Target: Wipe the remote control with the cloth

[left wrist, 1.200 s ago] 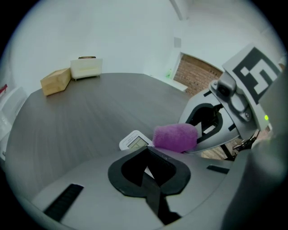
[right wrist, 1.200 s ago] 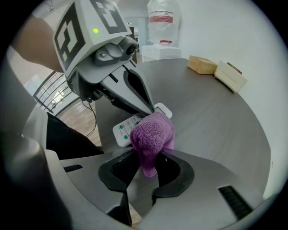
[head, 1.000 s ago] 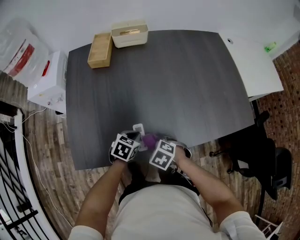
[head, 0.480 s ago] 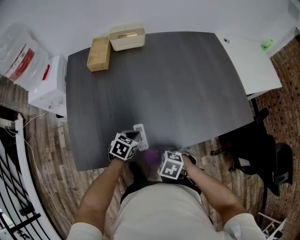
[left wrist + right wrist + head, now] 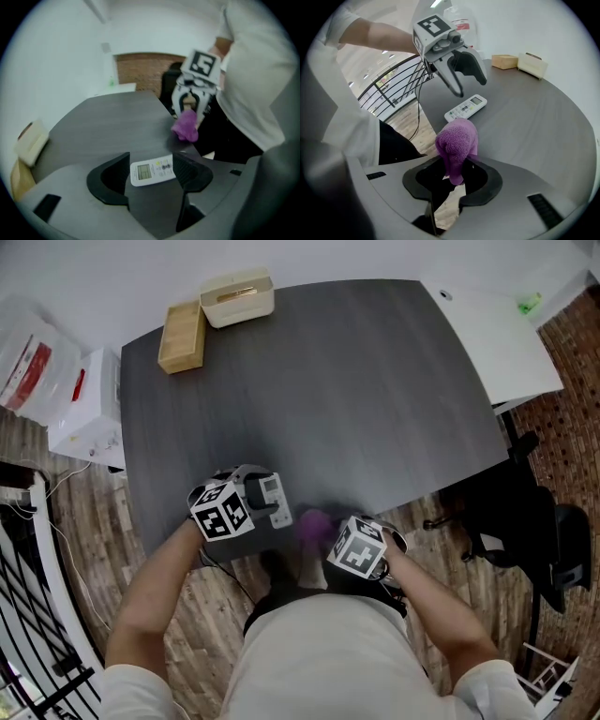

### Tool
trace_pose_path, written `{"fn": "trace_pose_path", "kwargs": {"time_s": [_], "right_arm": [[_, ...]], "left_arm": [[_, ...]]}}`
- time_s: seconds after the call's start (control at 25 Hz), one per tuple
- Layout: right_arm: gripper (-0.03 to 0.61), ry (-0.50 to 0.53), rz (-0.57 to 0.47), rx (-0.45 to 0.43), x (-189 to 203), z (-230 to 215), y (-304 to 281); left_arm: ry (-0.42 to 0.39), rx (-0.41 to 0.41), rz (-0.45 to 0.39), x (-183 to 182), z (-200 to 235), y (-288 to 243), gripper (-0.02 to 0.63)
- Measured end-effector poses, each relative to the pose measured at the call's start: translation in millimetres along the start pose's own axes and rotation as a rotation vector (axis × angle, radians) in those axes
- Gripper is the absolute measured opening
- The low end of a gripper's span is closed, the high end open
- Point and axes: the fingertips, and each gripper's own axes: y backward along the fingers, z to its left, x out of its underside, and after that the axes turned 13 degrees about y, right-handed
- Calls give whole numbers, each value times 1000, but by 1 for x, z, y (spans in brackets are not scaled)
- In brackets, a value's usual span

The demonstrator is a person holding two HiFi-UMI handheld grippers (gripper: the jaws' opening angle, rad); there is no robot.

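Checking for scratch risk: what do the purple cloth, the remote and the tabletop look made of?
Cloth: soft knitted or terry fabric, fuzzy looped surface, probably microfibre.
Remote: smooth white plastic, with a grey display.
Tabletop: matte dark grey wood-grain, likely laminate.

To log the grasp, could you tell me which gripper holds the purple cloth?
The right gripper, shut on the cloth; on the left gripper the jaws have just been opening and stand empty above the remote control on the table.
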Motion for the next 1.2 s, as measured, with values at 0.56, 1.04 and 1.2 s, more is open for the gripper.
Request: {"fn": "trace_pose_path", "kwargs": {"time_s": [0.56,1.04,1.2], "right_arm": [[107,-52,9,15,15,-7,2],[107,-151,33,210,17,-60,5],[107,-121,73,443,9,-111,12]], "left_arm": [[-766,201,560,53,-15,-46,334],[84,-137,370,41,0,-46,319],[298,-240,310,40,5,-46,317]]}}
